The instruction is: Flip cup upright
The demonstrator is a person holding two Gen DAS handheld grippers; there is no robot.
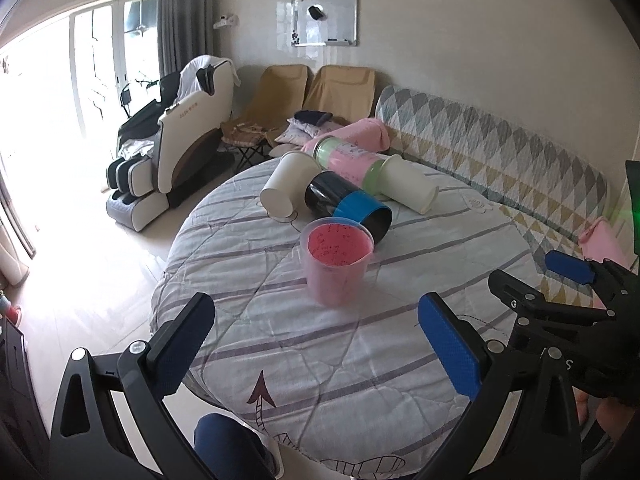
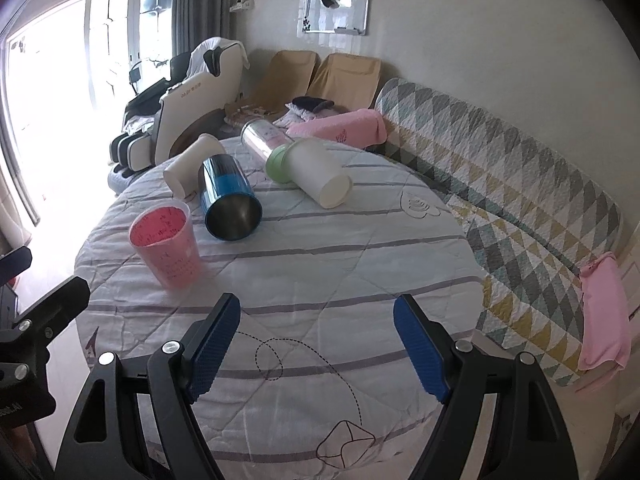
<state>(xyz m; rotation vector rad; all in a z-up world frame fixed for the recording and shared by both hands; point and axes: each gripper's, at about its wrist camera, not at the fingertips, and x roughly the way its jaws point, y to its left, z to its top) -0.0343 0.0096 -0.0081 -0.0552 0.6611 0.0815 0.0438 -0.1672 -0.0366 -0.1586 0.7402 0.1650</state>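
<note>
A pink translucent cup point(image 1: 335, 264) stands upright on the round cloth-covered table point(image 1: 320, 352); it also shows in the right wrist view point(image 2: 168, 250). Behind it several cups lie on their sides: a blue-and-black metal cup point(image 1: 346, 204) point(image 2: 229, 200), a white cup point(image 1: 286, 188) point(image 2: 192, 168), a second white cup point(image 1: 408, 188) point(image 2: 318, 176) and a green-rimmed clear tumbler point(image 1: 348, 158) point(image 2: 266, 142). My left gripper point(image 1: 316, 344) is open and empty, short of the pink cup. My right gripper point(image 2: 316, 340) is open and empty over the table's near part.
A sofa with a diamond-pattern cover point(image 2: 500, 168) runs along the table's right side, with pink cloths point(image 2: 604, 312) on it. A massage chair point(image 1: 176, 140) and two tan folding chairs point(image 1: 312, 96) stand beyond the table. The right gripper's body point(image 1: 560, 304) shows in the left wrist view.
</note>
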